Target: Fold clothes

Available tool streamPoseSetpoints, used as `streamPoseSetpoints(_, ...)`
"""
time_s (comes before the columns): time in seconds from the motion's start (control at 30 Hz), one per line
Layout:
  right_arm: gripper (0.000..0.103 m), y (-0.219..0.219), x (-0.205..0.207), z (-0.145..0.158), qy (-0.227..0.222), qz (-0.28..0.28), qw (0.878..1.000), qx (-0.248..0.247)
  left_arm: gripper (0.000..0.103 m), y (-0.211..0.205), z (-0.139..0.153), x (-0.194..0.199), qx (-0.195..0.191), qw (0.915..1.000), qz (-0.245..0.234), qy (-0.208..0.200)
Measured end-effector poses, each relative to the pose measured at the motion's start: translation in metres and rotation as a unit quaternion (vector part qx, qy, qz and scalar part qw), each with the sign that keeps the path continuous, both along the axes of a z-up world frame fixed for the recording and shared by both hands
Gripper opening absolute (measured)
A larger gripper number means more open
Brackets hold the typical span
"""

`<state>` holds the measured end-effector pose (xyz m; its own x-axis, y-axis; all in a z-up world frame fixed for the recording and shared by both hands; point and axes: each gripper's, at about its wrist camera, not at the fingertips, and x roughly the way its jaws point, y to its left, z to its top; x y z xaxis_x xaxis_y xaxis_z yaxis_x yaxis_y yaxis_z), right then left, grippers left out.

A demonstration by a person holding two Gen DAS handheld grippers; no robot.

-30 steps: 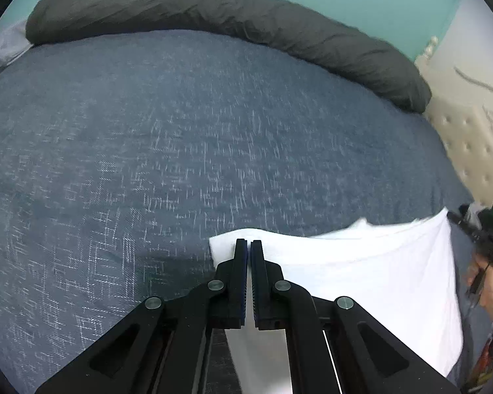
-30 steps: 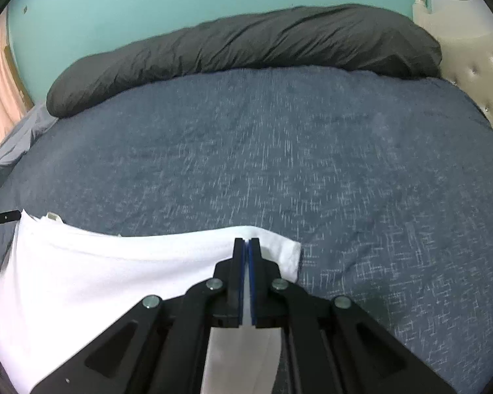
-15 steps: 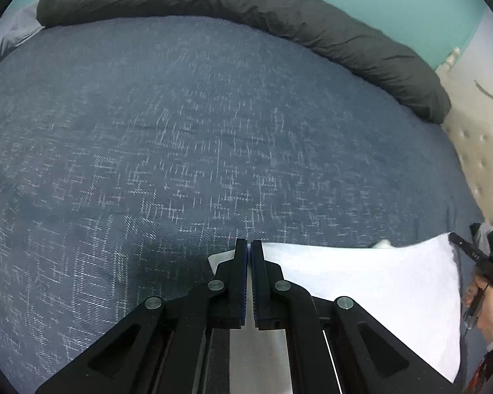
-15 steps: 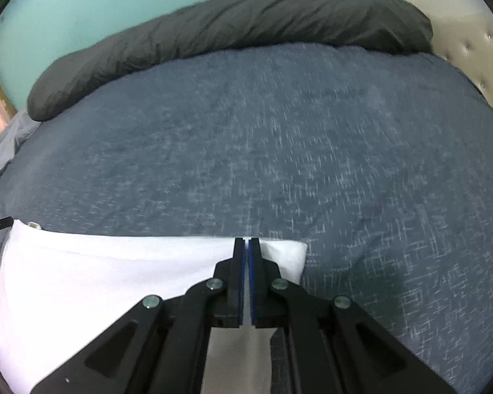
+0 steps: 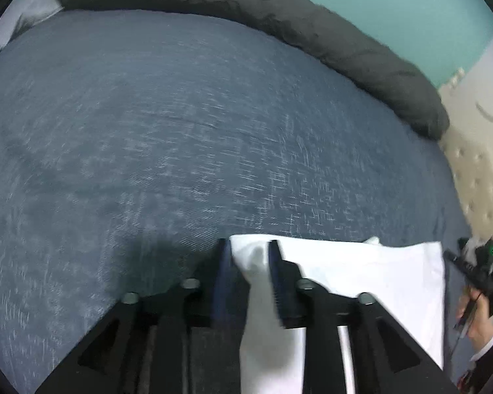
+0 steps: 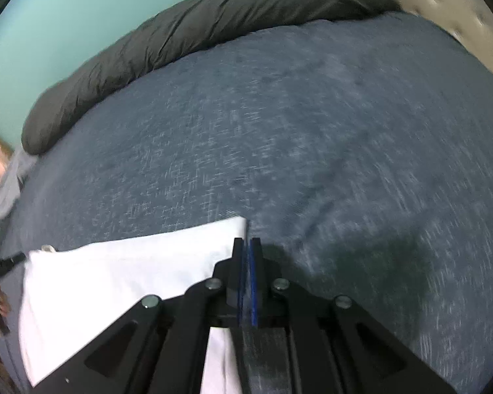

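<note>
A folded white cloth (image 5: 361, 279) lies on the blue-grey bedspread (image 5: 180, 131). My left gripper (image 5: 249, 249) is at the cloth's near left corner, and its jaws are opening. That corner bulges up loosely between the fingers, and the pads no longer press on it. In the right wrist view the same white cloth (image 6: 115, 282) spreads out to the left. My right gripper (image 6: 246, 243) stays shut with the cloth's right edge running into the slit between its pads. A hand (image 5: 476, 308) holds the right gripper at the cloth's far side.
A long dark grey pillow roll (image 5: 279, 16) lies along the far edge of the bed below a teal wall (image 6: 65, 16). A cream tufted headboard (image 5: 476, 170) bounds the right side. Bare bedspread (image 6: 312, 115) stretches beyond the cloth.
My left gripper's jaws have parted and the cloth corner now sits loose between them. Both views have rolled and shifted. The cloth's right corner has slid from beyond the right gripper to its slit.
</note>
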<state>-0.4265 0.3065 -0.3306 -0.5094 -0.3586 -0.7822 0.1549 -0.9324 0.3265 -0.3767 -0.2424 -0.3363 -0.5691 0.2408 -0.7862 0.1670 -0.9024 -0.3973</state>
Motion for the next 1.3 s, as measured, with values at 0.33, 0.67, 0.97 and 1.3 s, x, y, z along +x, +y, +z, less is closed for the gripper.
streamPoseSetpoints(0.33,0.04,0.007,0.001,-0.012,-0.029,-0.02,0.997,-0.071,0.039,-0.01,-0.033,0.002,0.052,0.9985,0.002,-0.017)
streamPoseSetpoints(0.67,0.003,0.002,-0.011,0.0,0.012,0.009,0.999,-0.04,0.0,-0.012,-0.038,0.004,0.018,0.9997,0.001,-0.014)
streamPoseSetpoints(0.97,0.005,0.002,-0.021,-0.019,-0.048,0.005,0.998,-0.031,0.0,-0.013,-0.031,0.009,0.006,0.9996,0.015,-0.022)
streamPoseSetpoints(1.3,0.038,0.04,0.049,0.009,-0.069,0.025,0.996,-0.048,0.006,-0.028,0.018,0.075,0.009,0.9996,0.006,-0.027)
